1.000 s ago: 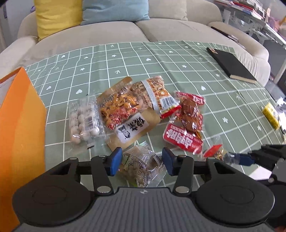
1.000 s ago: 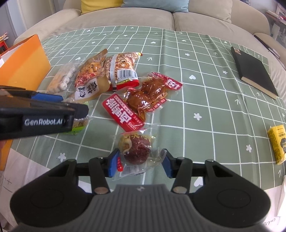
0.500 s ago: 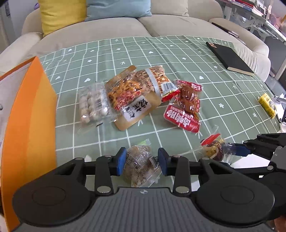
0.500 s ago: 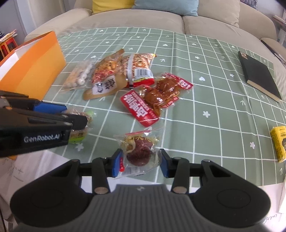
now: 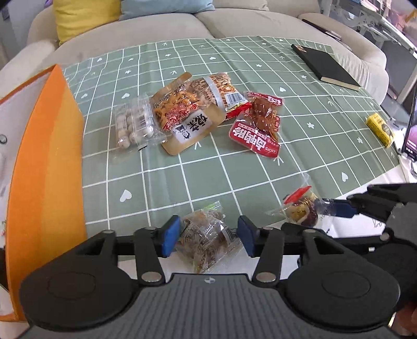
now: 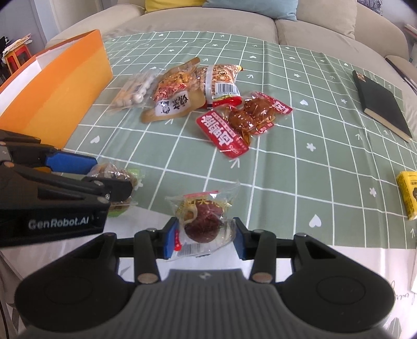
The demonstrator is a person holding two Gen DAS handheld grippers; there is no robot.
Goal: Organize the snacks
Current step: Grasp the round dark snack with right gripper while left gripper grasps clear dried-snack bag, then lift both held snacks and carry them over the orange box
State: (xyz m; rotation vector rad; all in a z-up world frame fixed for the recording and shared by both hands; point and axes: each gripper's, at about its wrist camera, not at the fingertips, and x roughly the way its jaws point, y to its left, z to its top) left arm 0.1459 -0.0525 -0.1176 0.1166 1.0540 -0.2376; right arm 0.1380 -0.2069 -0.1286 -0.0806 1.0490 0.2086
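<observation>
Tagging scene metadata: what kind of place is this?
Most likely a home living room: a beige sofa with yellow and blue cushions sits behind a low table under a green checked tablecloth, strewn with snack packets.

Sofa: a big cream sofa [image 5: 161, 28] curves along the far side of the table.
Pillows: a yellow pillow [image 5: 83, 18] and a light blue pillow [image 5: 166, 6] lean on the sofa back, side by side.
Table cover: a green cloth [image 6: 299, 130] with white lines, hearts and stars.
Table edge: white [image 6: 338, 260] at the near side.
Light: bright daylight on the sofa and cloth.
Left side: a small red stool [image 6: 17, 56] with papers on it.
</observation>
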